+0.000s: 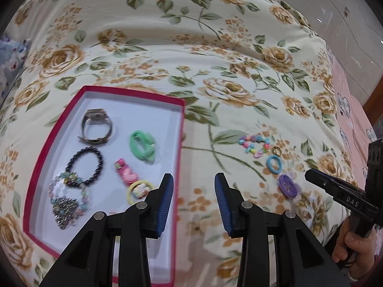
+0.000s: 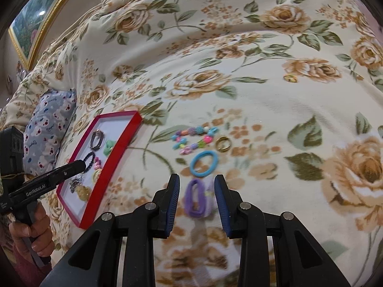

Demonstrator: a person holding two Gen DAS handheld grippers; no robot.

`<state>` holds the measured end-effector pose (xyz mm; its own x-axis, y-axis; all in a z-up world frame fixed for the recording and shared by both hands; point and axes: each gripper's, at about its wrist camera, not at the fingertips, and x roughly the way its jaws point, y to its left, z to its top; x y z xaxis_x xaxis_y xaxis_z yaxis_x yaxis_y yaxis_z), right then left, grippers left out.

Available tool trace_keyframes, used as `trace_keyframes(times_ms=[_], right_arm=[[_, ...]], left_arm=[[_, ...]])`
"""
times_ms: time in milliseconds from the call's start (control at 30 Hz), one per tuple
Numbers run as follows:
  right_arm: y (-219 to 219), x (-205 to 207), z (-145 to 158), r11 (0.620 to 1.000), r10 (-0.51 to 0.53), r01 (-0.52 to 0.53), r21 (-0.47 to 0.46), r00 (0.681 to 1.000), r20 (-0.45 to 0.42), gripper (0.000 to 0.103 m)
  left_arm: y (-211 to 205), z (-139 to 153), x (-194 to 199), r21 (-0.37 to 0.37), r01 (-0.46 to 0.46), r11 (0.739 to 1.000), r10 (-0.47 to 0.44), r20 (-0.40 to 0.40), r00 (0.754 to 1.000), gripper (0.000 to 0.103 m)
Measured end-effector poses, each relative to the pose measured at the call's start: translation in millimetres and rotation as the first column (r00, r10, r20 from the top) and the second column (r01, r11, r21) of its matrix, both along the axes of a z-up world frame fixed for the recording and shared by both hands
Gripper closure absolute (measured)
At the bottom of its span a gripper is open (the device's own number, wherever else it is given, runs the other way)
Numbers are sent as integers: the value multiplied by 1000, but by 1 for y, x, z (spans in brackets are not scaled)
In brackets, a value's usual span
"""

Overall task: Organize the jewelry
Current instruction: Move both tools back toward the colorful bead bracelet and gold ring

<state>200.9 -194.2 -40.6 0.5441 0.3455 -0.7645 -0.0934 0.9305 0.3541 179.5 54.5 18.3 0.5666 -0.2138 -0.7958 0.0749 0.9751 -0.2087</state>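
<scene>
Here purple hair tie (image 2: 196,201) lies between right hand-held gripper (image 2: 196,186) fingers

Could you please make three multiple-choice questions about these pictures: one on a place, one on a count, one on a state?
1. Where does the gold ring lie?
A. in the red box
B. on the flowered blanket, outside the box
C. between the left gripper's fingers

2. How many pieces lie on the blanket outside the red box?
A. two
B. four
C. six

3. How does the right gripper stand?
A. open, over the purple hair tie
B. shut on the blue hair tie
C. shut on the ring

Answers:
1 B: the ring rests on the blanket beside the bead bracelet.
2 B: bracelet, ring, blue hair tie, purple hair tie.
3 A: gaps show on both sides of the purple tie.
</scene>
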Motion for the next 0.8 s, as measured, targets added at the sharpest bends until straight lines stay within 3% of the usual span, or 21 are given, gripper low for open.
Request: trace_keyframes(times_ms=[467, 800], right_arm=[[-17, 31, -17, 1000, -24, 23, -21, 999, -22, 70], [-18, 51, -31, 999, -9, 7, -39, 999, -53, 71]], left_arm=[[-53, -18, 56, 41, 97, 994, -96, -28, 995, 67], [-87, -49, 111, 76, 160, 984, -154, -74, 985, 67]])
